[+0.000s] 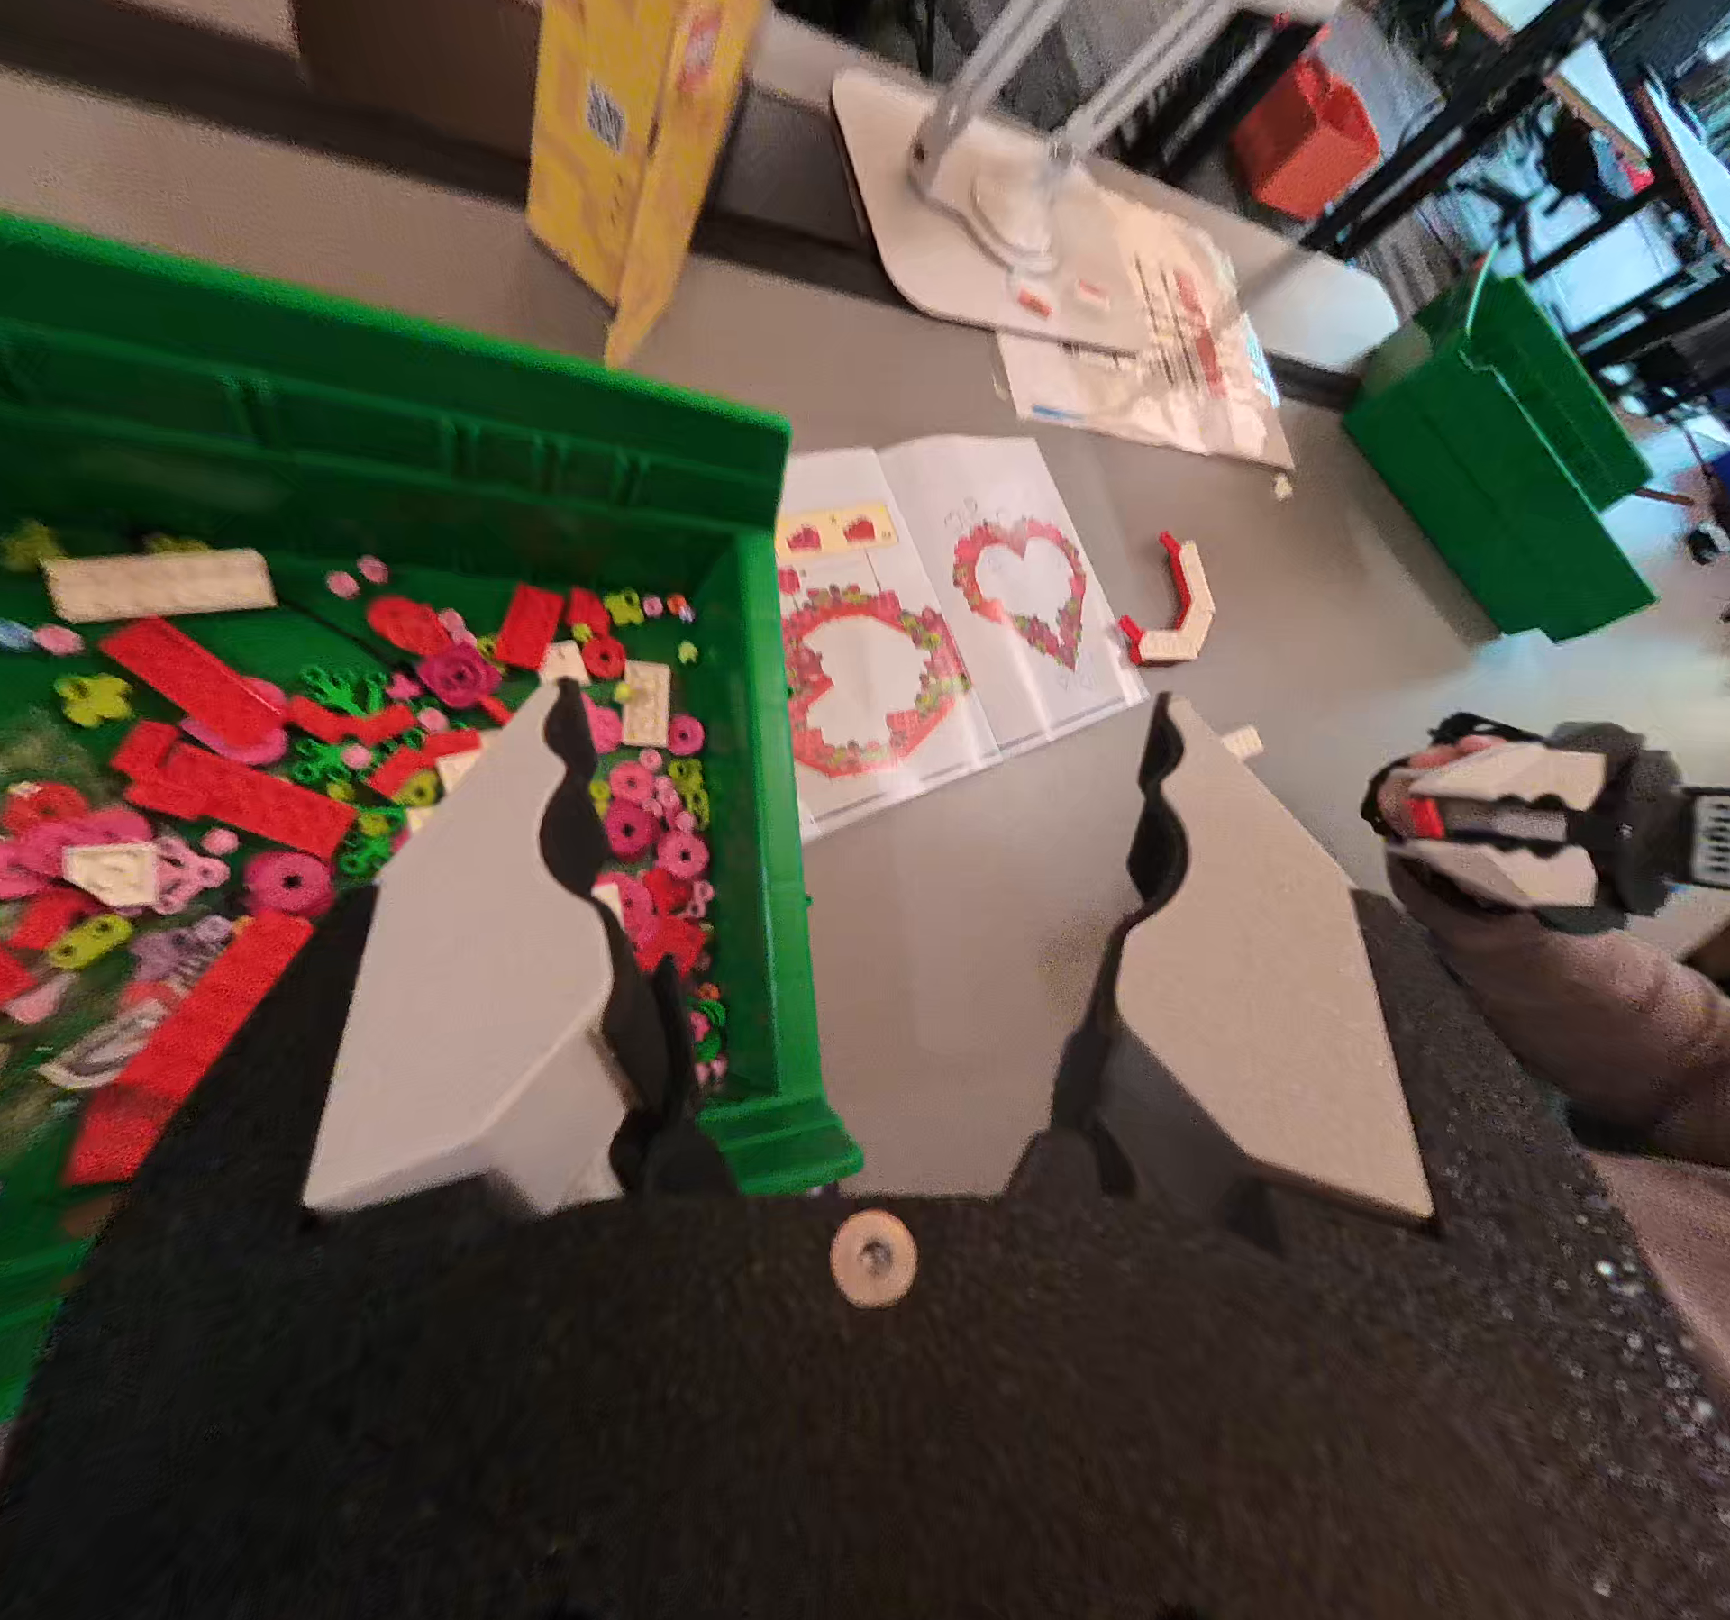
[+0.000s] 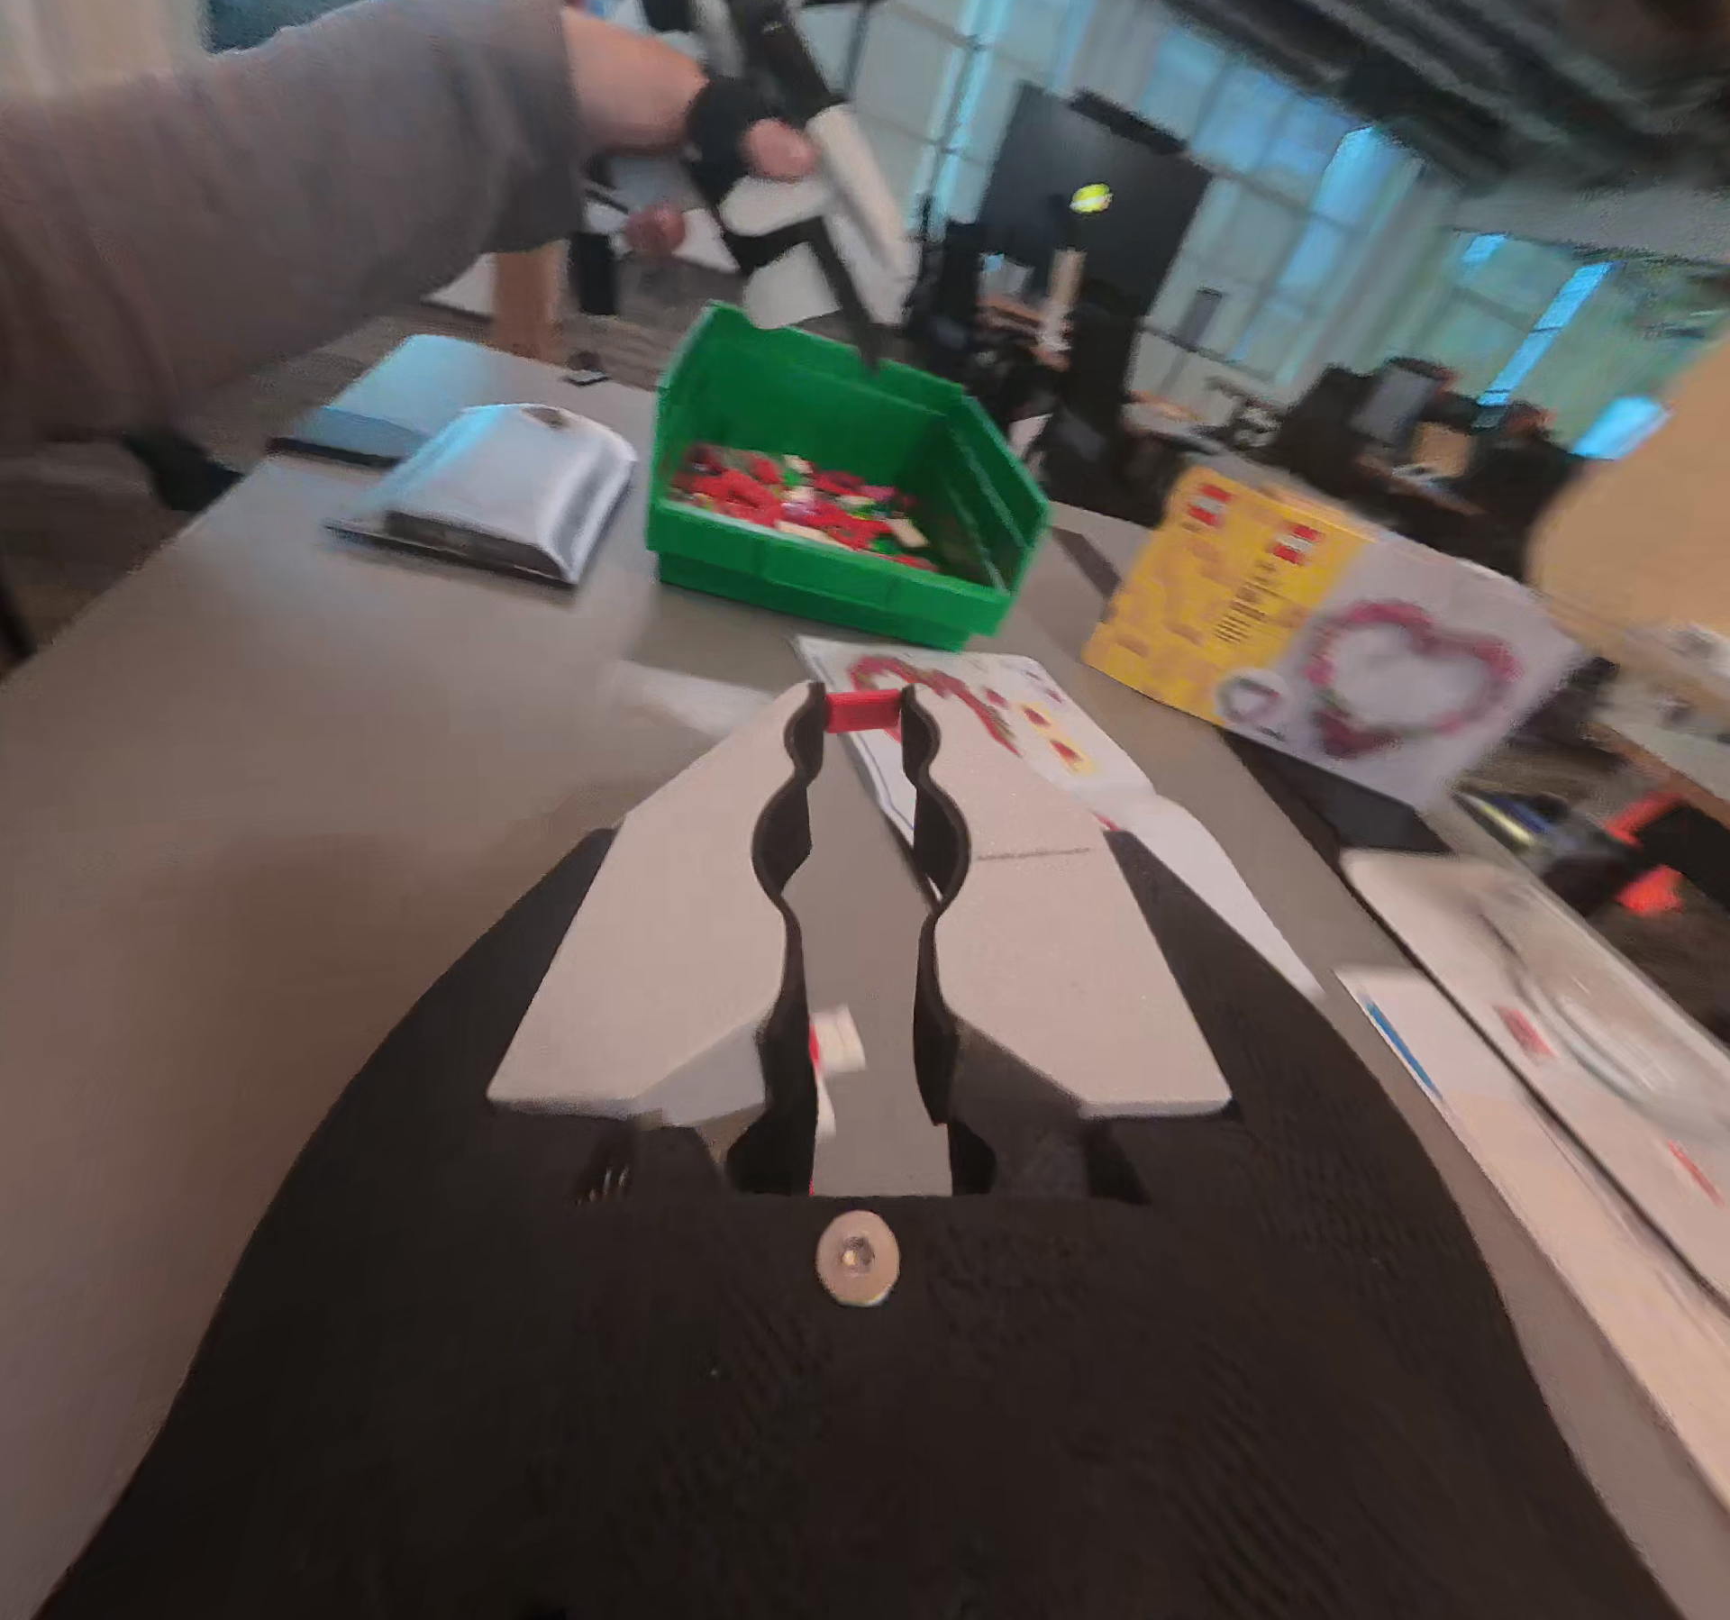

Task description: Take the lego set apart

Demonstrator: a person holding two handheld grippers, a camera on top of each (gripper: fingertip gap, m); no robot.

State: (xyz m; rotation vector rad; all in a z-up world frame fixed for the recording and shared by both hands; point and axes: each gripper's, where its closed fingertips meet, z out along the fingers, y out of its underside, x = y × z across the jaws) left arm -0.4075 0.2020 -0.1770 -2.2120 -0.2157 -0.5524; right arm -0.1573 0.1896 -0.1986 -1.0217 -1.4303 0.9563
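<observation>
My left gripper (image 1: 866, 704) is open and empty, held over the near right corner of the green bin (image 1: 763, 639), which holds several loose red, pink, white and lime lego pieces (image 1: 225, 779). A curved red and white lego remnant (image 1: 1175, 606) lies on the table right of the open instruction booklet (image 1: 955, 611). My right gripper (image 2: 861, 700) is shut on a small red lego piece (image 2: 861, 712) at its fingertips, above the table and short of the bin (image 2: 843, 564). It also shows at the right edge of the left wrist view (image 1: 1404, 812). A small white piece (image 1: 1245, 740) lies by my left gripper's right finger.
The yellow lego box (image 1: 646, 96) stands behind the bin and shows in the right wrist view (image 2: 1311, 630). A clear stand on a white board (image 1: 1011, 199) and plastic bags with papers (image 1: 1161, 358) lie at the back. A second green bin (image 1: 1498, 461) sits far right. A silver pouch (image 2: 505, 489) lies left of the bin.
</observation>
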